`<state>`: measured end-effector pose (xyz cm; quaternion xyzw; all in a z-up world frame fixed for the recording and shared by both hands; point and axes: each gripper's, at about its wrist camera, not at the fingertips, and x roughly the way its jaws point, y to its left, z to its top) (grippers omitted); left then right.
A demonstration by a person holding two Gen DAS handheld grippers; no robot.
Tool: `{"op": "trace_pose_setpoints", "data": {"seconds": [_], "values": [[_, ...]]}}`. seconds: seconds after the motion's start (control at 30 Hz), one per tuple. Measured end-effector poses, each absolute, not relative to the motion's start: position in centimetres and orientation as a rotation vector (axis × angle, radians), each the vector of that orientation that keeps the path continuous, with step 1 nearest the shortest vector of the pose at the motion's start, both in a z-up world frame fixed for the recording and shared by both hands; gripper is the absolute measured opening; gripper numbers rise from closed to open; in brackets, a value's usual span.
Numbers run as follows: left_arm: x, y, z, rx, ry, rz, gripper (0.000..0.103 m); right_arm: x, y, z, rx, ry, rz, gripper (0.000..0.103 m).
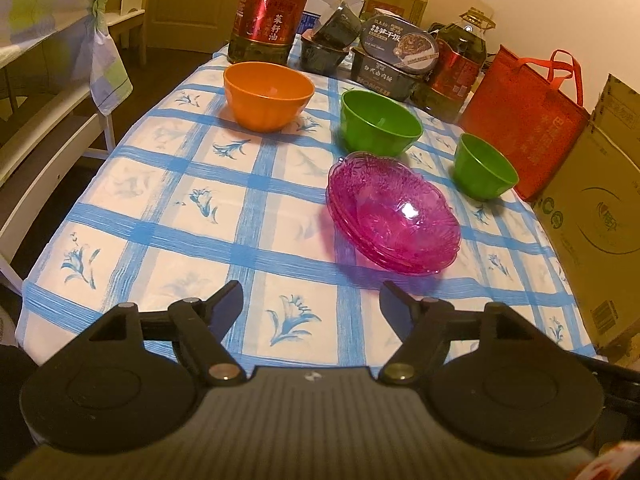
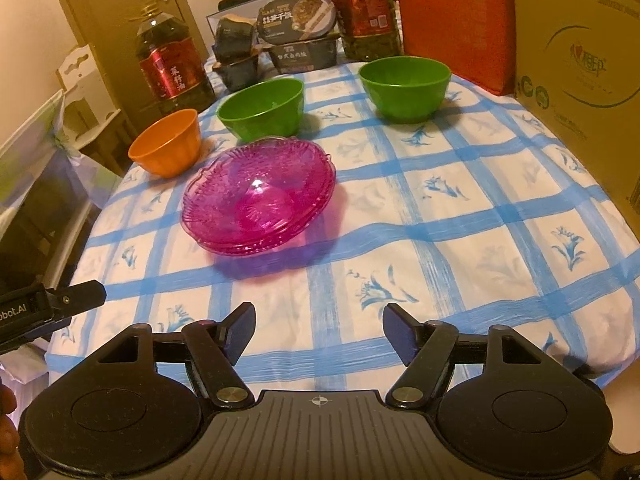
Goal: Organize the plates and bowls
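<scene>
Your left claw (image 1: 311,312) is spread wide and holds nothing; its dark fingers (image 1: 226,304) hang over the near edge of the counter (image 1: 160,208). Your right claw (image 2: 319,334) is spread just as wide, also with nothing between the jaws. In the right view only one black finger of the left tool pokes in at the left edge, the rest cut off.

The pink plates (image 1: 394,216) sit stacked mid-counter, translucent, with scalloped rims and a pressed pattern; several rims show at the edge, but you cannot count them surely. Just behind them stands a green bowl (image 1: 380,122), opaque smooth plastic, close to the stack though whether it touches is unclear. A second green bowl (image 1: 484,166) stands apart to the right, near a red bag (image 1: 524,120) whose top is cut off in the right view. The orange bowl (image 1: 268,94) stands apart to the left, same fluted plastic shape.

The cloth on the counter is white with brushed blue checks and blue flower sprigs, slightly wrinkled. At the far end, two oil jugs (image 1: 272,12) with red labels flank dark food tubs (image 1: 394,56); their print is too small to read well. A cardboard box (image 1: 592,216) fills the right edge, partly out of frame.
</scene>
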<state>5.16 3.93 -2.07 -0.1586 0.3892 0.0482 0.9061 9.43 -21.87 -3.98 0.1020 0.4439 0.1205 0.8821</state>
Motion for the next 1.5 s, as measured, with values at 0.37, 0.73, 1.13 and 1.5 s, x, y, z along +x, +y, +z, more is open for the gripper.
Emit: {"op": "trace_pose_setpoints", "data": {"seconds": [0.37,0.73,1.13,1.5], "values": [[5.1,4.3,-2.1,-0.334,0.809,0.098,0.073,9.6,-21.3,-4.0,0.202,0.929,0.260,0.071],[5.4,4.3,-2.0,-0.327,0.806,0.096,0.074,9.9,-20.8,-4.1,0.198,0.929,0.266,0.071],[6.4,5.7,-1.5,-0.329,0.804,0.101,0.076,10.9,-19.7,-3.7,0.172,0.922,0.285,0.071],[8.1,8.1,-1.5,-0.351,0.792,0.119,0.076,12.8,-17.9,-3.8,0.154,0.925,0.306,0.071]]}}
